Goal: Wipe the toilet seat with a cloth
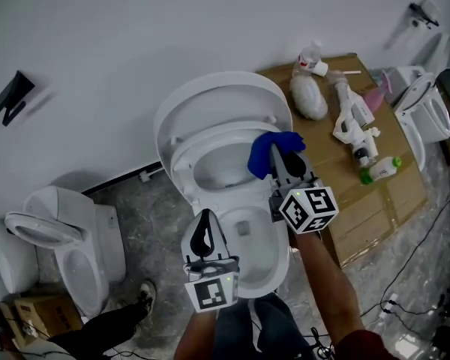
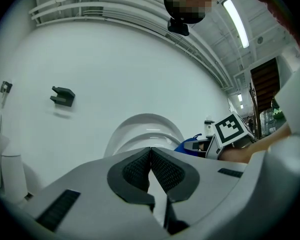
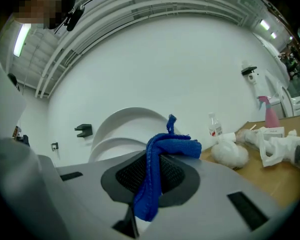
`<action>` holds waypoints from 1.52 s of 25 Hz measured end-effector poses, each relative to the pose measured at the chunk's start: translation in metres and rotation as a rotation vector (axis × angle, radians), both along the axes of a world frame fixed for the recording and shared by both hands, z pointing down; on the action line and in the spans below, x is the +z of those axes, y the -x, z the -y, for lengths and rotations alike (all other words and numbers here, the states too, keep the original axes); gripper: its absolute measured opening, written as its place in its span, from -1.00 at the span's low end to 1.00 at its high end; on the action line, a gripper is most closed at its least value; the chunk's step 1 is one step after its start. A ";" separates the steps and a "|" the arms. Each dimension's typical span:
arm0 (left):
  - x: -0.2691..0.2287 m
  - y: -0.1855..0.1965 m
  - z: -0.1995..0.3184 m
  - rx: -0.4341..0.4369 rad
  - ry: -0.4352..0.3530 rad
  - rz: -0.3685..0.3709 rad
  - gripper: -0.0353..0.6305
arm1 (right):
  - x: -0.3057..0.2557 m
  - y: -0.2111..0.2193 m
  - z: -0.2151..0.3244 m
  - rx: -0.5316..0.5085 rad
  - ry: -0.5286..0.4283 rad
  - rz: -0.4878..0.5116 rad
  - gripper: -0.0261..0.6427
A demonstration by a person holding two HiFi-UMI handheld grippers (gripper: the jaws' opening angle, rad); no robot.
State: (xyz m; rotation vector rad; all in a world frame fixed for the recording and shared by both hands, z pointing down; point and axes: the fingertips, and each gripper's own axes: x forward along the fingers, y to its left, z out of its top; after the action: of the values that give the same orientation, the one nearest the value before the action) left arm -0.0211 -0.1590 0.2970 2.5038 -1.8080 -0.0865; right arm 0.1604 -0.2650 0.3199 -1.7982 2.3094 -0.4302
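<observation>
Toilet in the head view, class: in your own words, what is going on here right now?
A person holds a gripper in each hand over a white toilet whose lid is raised. The right gripper is shut on a blue cloth at the right side of the toilet seat; whether the cloth touches the seat cannot be told. The left gripper is shut and empty, near the front of the bowl.

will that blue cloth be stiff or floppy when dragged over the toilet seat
Probably floppy: the blue cloth droops in folds over the right gripper. Likely light, since a narrow pinch holds it. Its loose end may bunch or trail when pushed along the toilet seat.
</observation>
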 end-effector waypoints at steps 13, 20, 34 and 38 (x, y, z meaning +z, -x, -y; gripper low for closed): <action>0.055 -0.029 -0.004 0.022 0.059 0.014 -0.84 | 0.074 -0.054 -0.015 0.101 0.052 0.044 -0.75; 0.095 -0.026 0.000 0.002 0.080 0.026 -0.84 | 0.138 -0.066 -0.016 0.131 0.122 0.033 -0.75; 0.166 -0.012 0.006 -0.007 0.116 0.045 -0.84 | 0.243 -0.054 -0.021 0.117 0.213 -0.025 -0.75; 0.182 -0.008 0.006 -0.013 0.124 0.038 -0.84 | 0.259 -0.048 -0.026 0.118 0.210 -0.025 -0.75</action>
State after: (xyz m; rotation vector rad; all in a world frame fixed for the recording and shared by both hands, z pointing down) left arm -0.0135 -0.1647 0.4792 2.4247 -1.7843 0.0709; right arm 0.2081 -0.2392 0.5793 -2.0330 2.2315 -0.6553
